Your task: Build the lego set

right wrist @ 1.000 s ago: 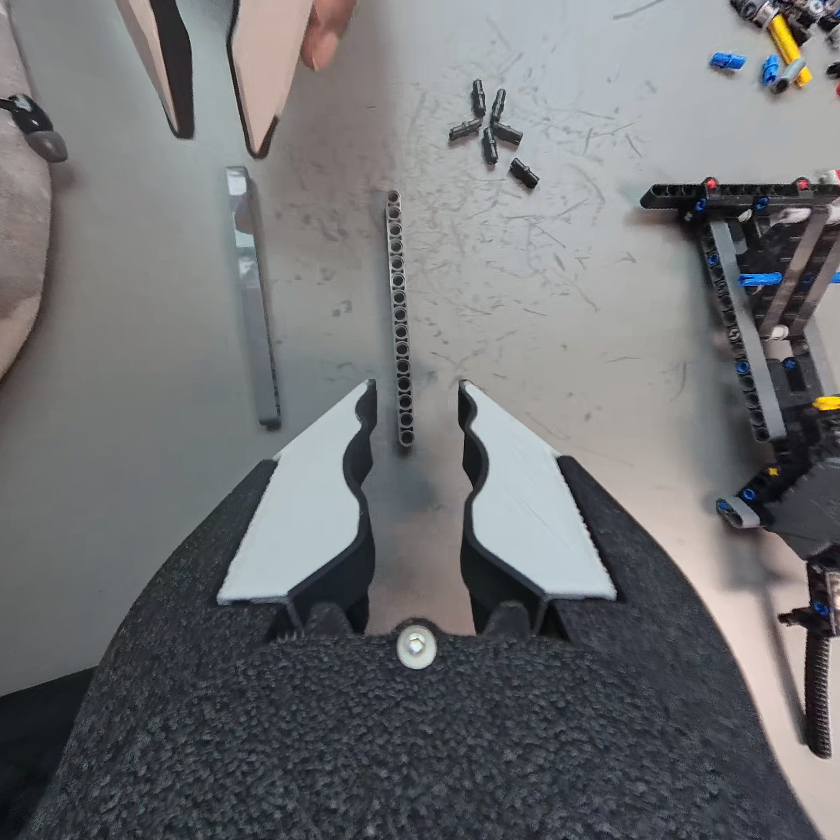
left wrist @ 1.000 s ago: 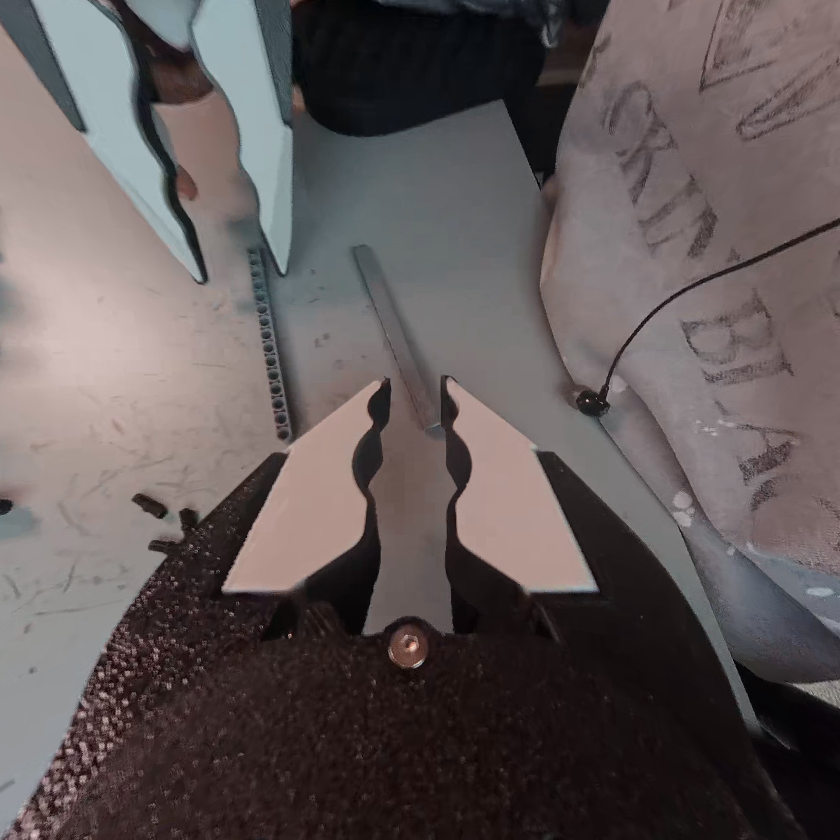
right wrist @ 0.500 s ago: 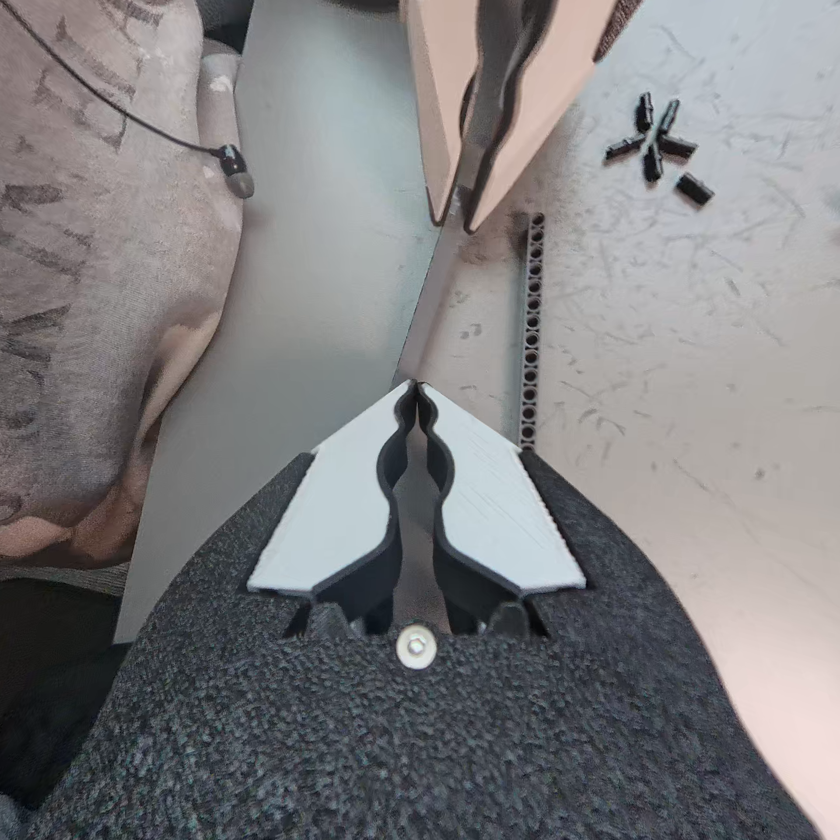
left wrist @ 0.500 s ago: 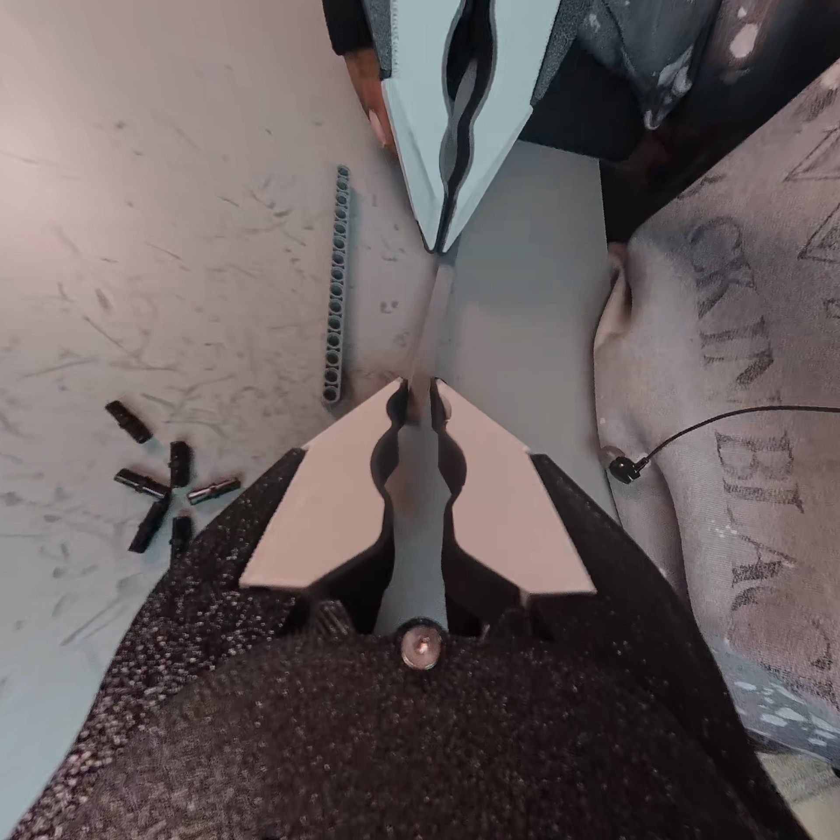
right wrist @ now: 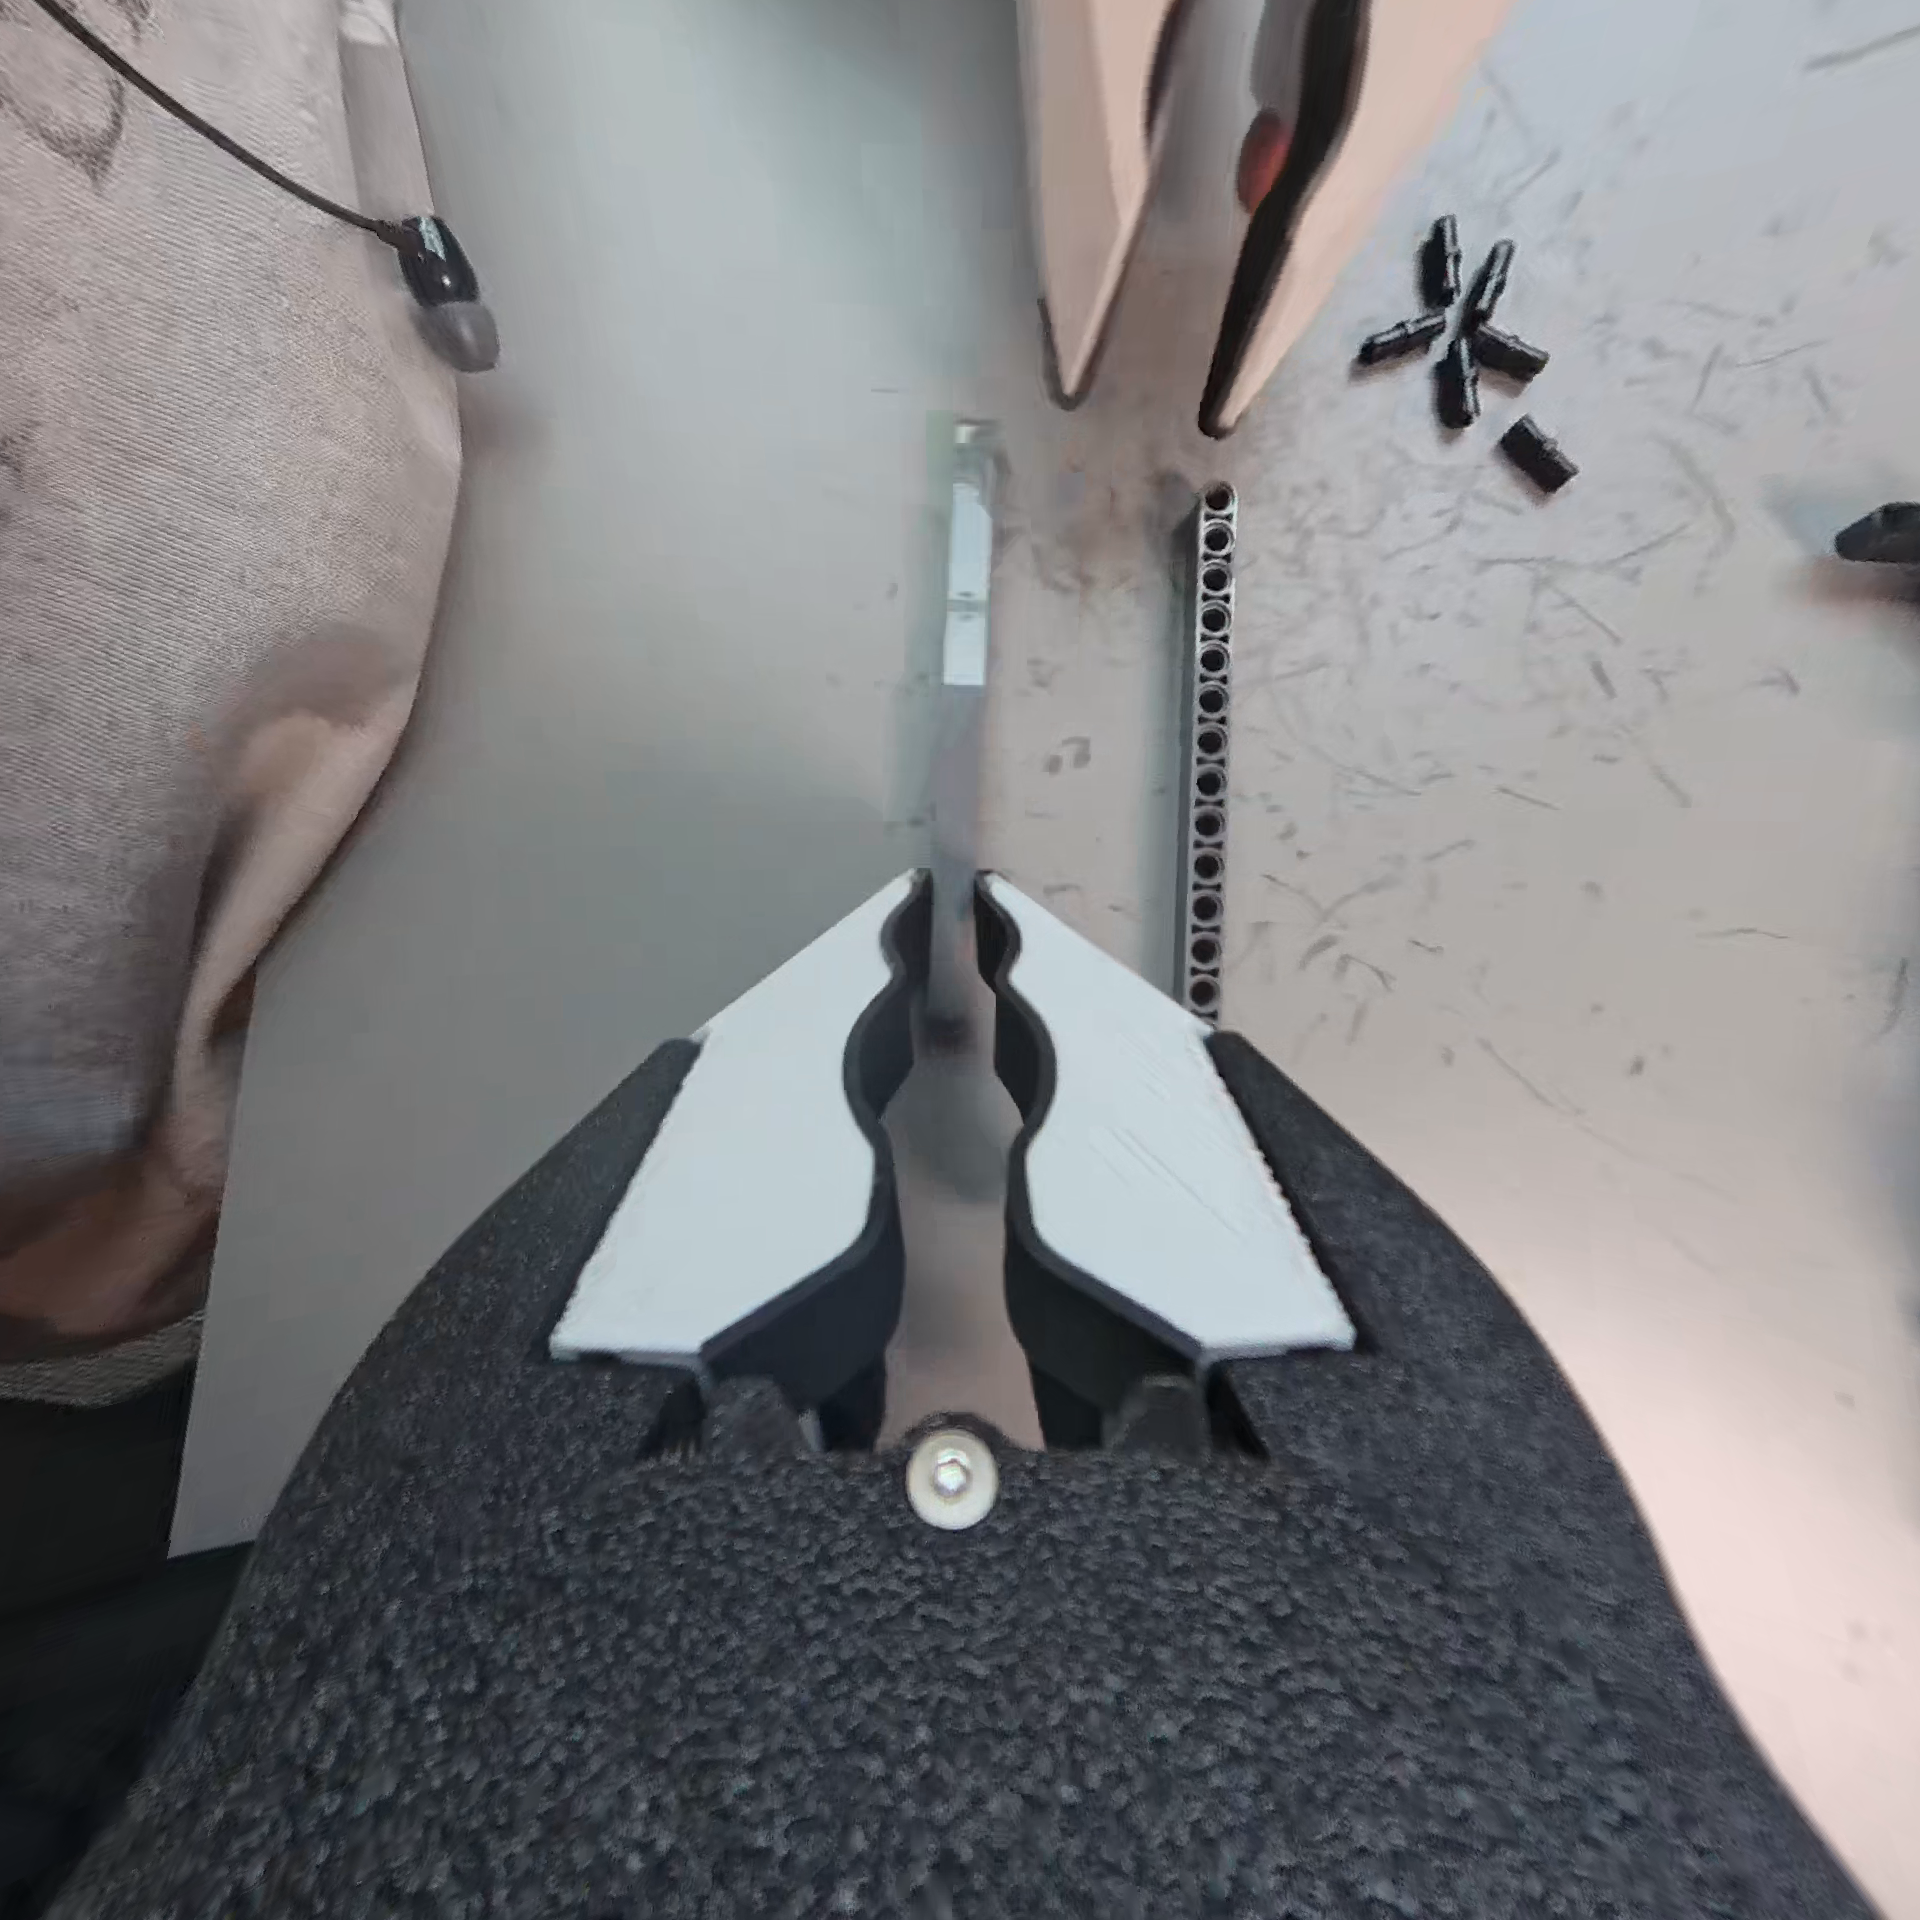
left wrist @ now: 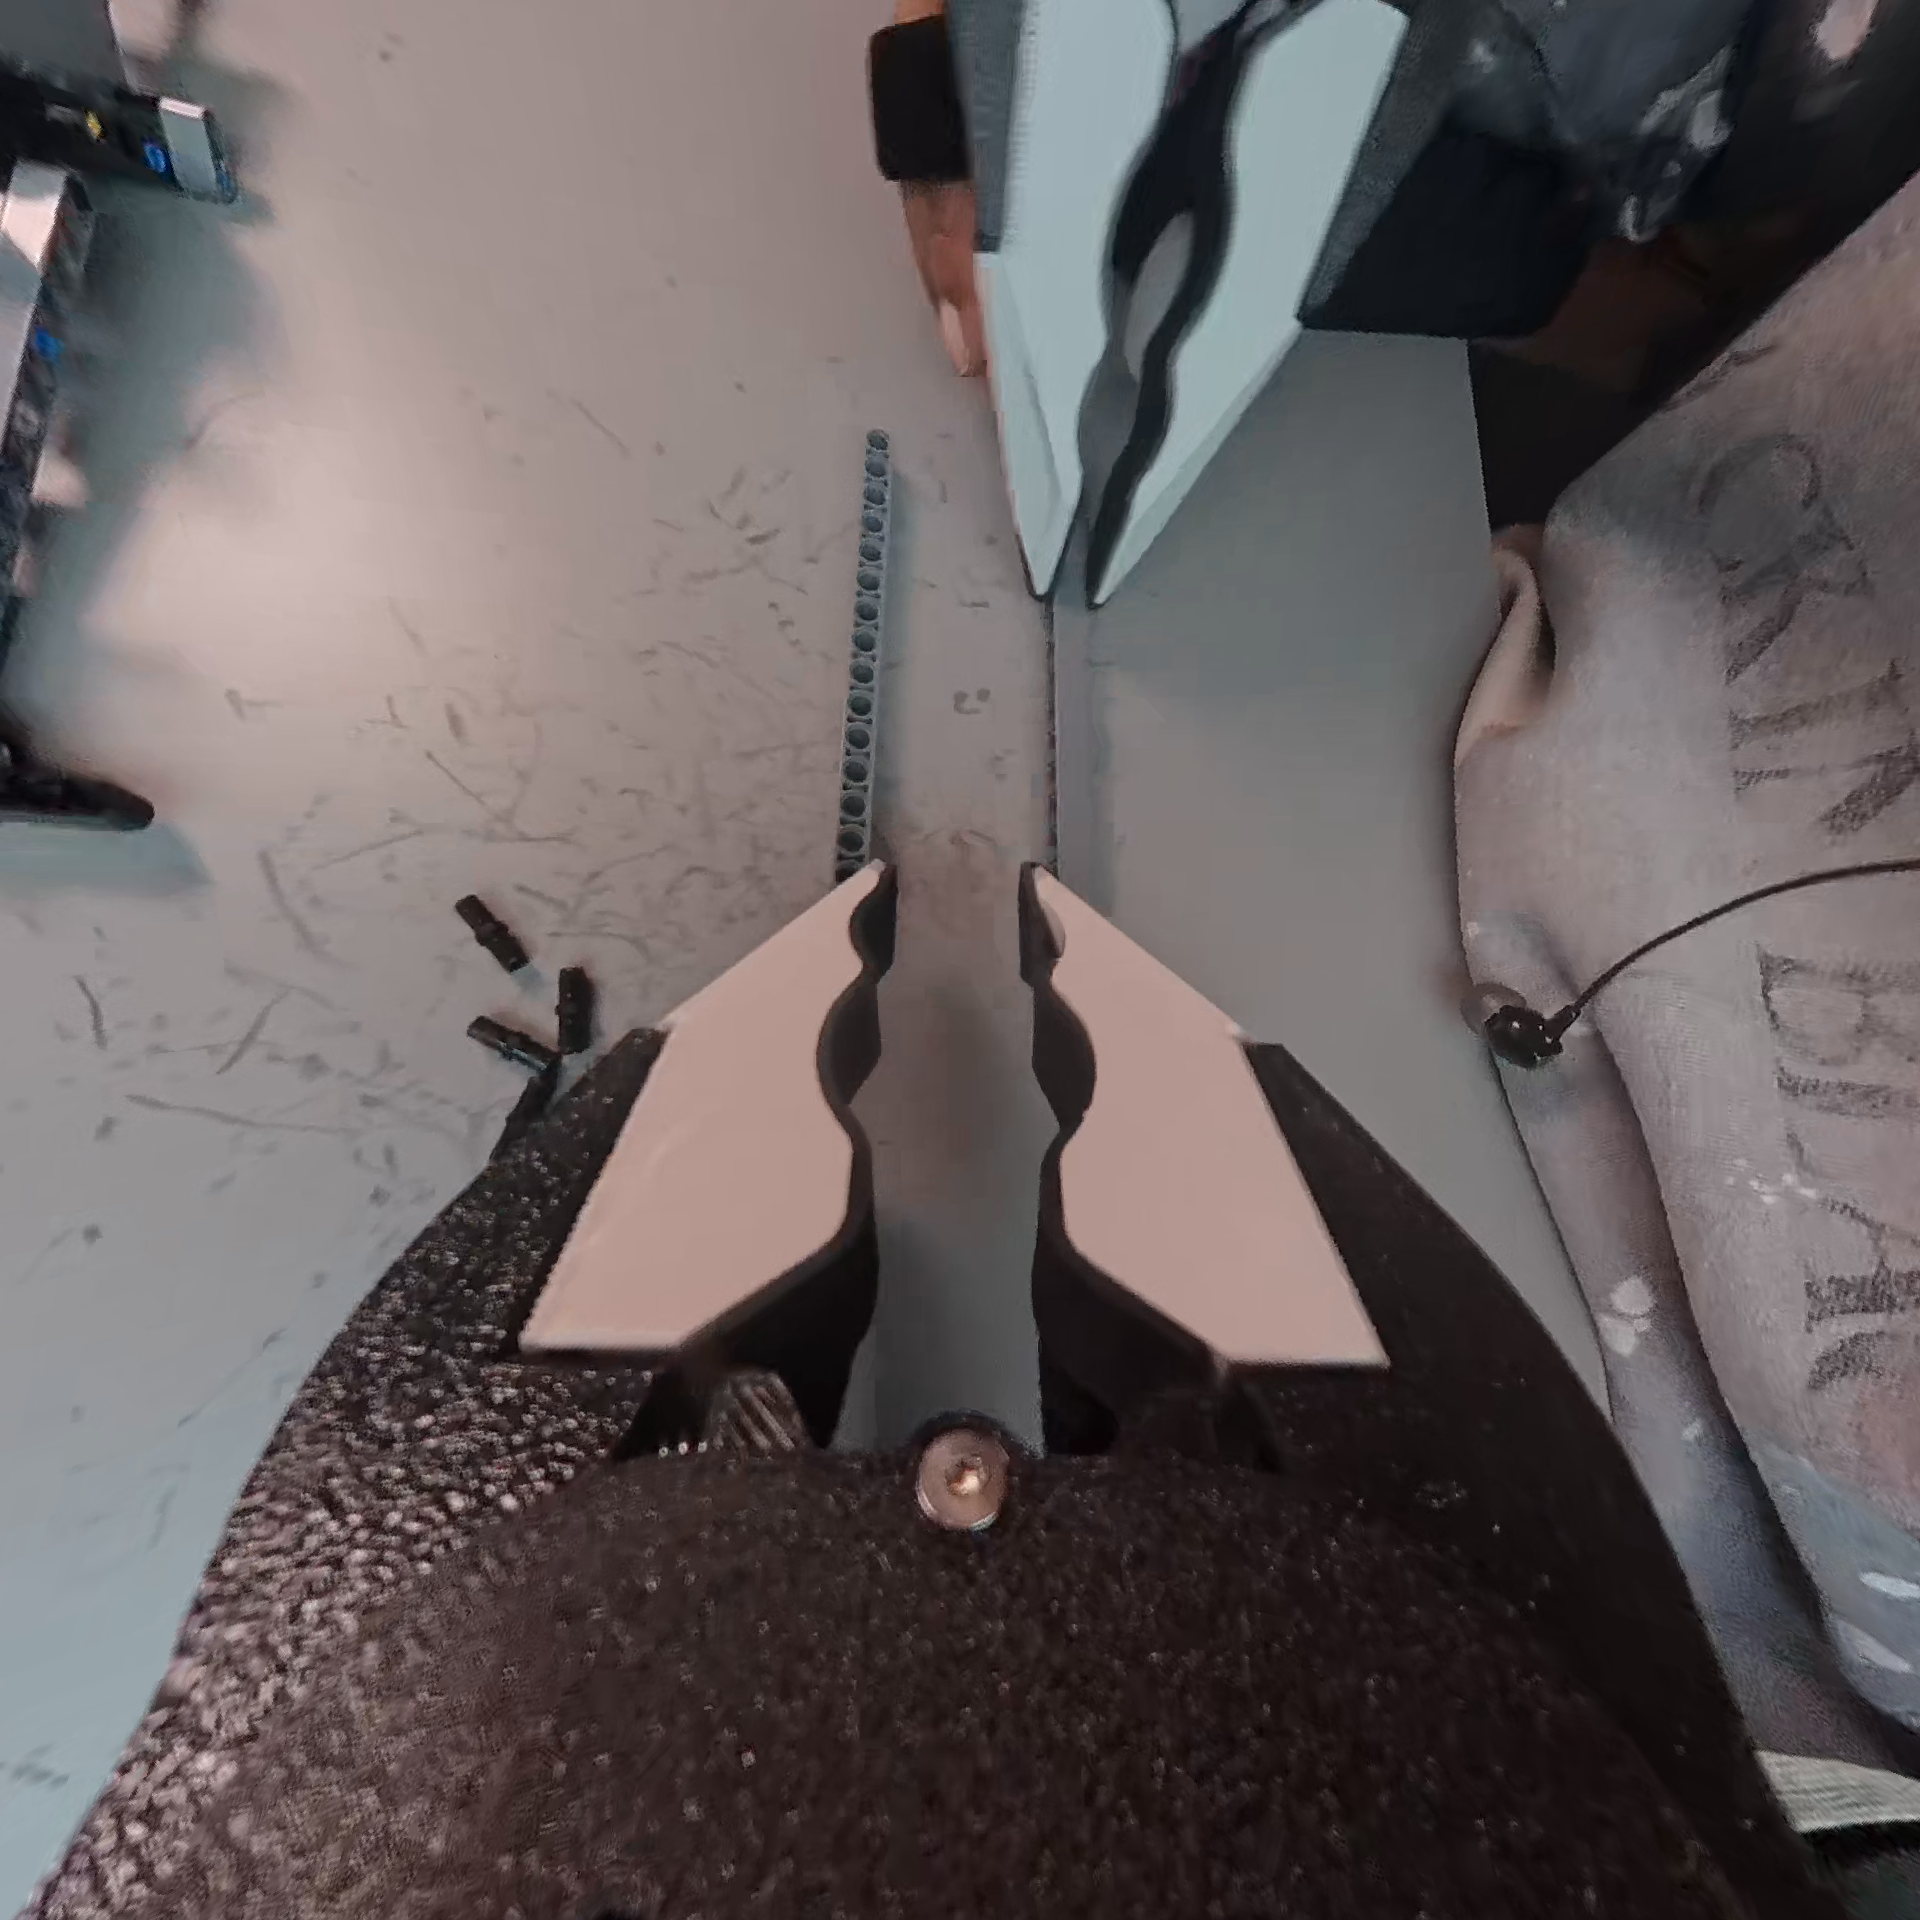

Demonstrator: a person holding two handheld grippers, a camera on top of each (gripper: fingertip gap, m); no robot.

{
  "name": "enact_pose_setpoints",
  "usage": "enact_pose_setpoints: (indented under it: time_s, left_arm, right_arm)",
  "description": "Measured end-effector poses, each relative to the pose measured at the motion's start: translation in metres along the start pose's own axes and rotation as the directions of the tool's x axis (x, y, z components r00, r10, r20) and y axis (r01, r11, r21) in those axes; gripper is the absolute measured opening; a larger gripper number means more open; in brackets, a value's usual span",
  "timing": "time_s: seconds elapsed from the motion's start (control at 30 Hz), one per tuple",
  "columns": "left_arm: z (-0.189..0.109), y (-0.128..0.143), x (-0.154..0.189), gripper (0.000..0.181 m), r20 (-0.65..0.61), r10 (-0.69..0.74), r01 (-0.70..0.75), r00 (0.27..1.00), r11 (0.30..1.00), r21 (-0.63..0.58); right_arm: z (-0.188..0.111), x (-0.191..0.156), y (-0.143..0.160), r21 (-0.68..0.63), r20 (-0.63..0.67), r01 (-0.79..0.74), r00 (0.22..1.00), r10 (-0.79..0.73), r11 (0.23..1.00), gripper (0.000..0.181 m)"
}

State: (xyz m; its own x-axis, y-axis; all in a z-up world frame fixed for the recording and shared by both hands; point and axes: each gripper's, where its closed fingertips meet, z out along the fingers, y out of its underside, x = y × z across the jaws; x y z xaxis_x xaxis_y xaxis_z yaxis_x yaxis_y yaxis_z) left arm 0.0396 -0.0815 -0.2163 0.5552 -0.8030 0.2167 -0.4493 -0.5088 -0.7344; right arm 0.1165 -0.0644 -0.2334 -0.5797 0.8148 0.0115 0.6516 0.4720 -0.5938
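My right gripper [right wrist: 951,883] sits at lower centre of its view, jaws nearly together and clamped on the near end of a long grey beam [right wrist: 961,644], which runs up the frame, blurred. Just to its right a second beam [right wrist: 1210,748] with a row of holes lies flat on the counter [right wrist: 675,520]. Farther off, upper right, a cluster of black pins [right wrist: 1460,332] lies near the left gripper [right wrist: 1138,400], whose jaws stand apart, holding nothing. In the left view that gripper [left wrist: 956,883] shows the same gap, with the held beam [left wrist: 1051,727] a thin edge running toward the right gripper [left wrist: 1065,597]. I judge the beam light, stiff and smooth; an end grip may let it pivot, so I'd take its far end too.
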Motion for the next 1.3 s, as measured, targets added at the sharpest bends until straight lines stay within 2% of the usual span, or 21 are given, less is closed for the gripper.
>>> enact_pose_setpoints:
  time_s: [0.1,0.2,0.27,0.4,0.5,0.57,0.63,0.7,0.8,0.9,1.0,1.13,1.2,1.3]
  left_arm:
    - [0.0,-0.009,0.016,0.035,-0.013,0.179,-0.178,0.984,0.983,0.046]
    - [0.007,-0.015,0.031,0.037,-0.024,0.301,-0.298,0.953,0.951,0.086]
    - [0.015,-0.011,0.029,0.038,0.005,0.321,-0.321,0.947,0.946,0.046]
    - [0.023,0.0,0.023,0.029,0.053,0.359,-0.357,0.932,0.933,-0.042]
    - [0.026,0.006,0.012,0.015,0.11,0.371,-0.362,0.922,0.927,-0.096]
    - [0.027,0.006,0.011,0.011,0.112,0.362,-0.351,0.926,0.931,-0.103]
    - [0.027,0.006,0.01,0.011,0.106,0.332,-0.321,0.937,0.94,-0.113]
    - [0.027,0.007,0.011,0.011,0.08,0.274,-0.264,0.959,0.958,-0.115]
    - [0.025,0.008,0.013,0.011,0.026,0.157,-0.153,0.987,0.982,-0.109]
    - [0.023,0.006,0.013,0.011,-0.024,0.037,-0.039,0.999,0.994,-0.103]
    - [0.022,0.004,0.014,0.011,-0.057,-0.035,0.029,0.998,0.995,-0.099]
    - [0.022,0.004,0.015,0.011,-0.105,-0.093,0.082,0.99,0.991,-0.106]
    - [0.021,0.004,0.016,0.012,-0.116,-0.101,0.089,0.988,0.99,-0.107]
    - [0.02,0.005,0.012,0.017,-0.082,-0.068,0.059,0.994,0.993,-0.106]
  right_arm:
    - [-0.007,-0.006,0.003,0.034,0.148,-0.103,0.984,0.097,0.994,0.007]
    - [-0.017,-0.004,0.004,0.051,0.323,-0.282,0.912,0.252,0.958,0.007]
    - [-0.02,-0.003,0.006,0.021,0.415,-0.376,0.846,0.334,0.926,0.007]
    - [-0.019,0.005,-0.002,0.002,0.501,-0.566,0.714,0.488,0.825,0.007]
    - [-0.02,0.0,-0.005,-0.029,0.562,-0.626,0.634,0.531,0.779,0.007]
    - [-0.02,0.0,-0.005,-0.037,0.566,-0.647,0.615,0.549,0.762,0.007]
    - [-0.018,0.003,-0.003,-0.035,0.532,-0.641,0.637,0.558,0.766,0.008]
    - [-0.018,0.003,0.002,-0.018,0.466,-0.575,0.719,0.516,0.818,0.011]
    - [-0.022,0.01,0.008,0.045,0.283,-0.366,0.897,0.34,0.929,0.025]
    - [-0.028,0.006,0.0,0.082,0.118,-0.162,0.981,0.152,0.983,0.032]
    - [-0.021,0.004,0.005,-0.006,-0.049,0.047,0.998,-0.047,0.999,0.035]
    - [-0.014,0.015,0.008,-0.061,-0.176,0.124,0.975,-0.133,0.99,0.022]
    - [-0.013,0.019,0.007,-0.055,-0.176,0.108,0.978,-0.116,0.993,0.008]
    - [-0.011,0.018,0.01,-0.055,-0.127,0.06,0.99,-0.066,0.997,0.007]
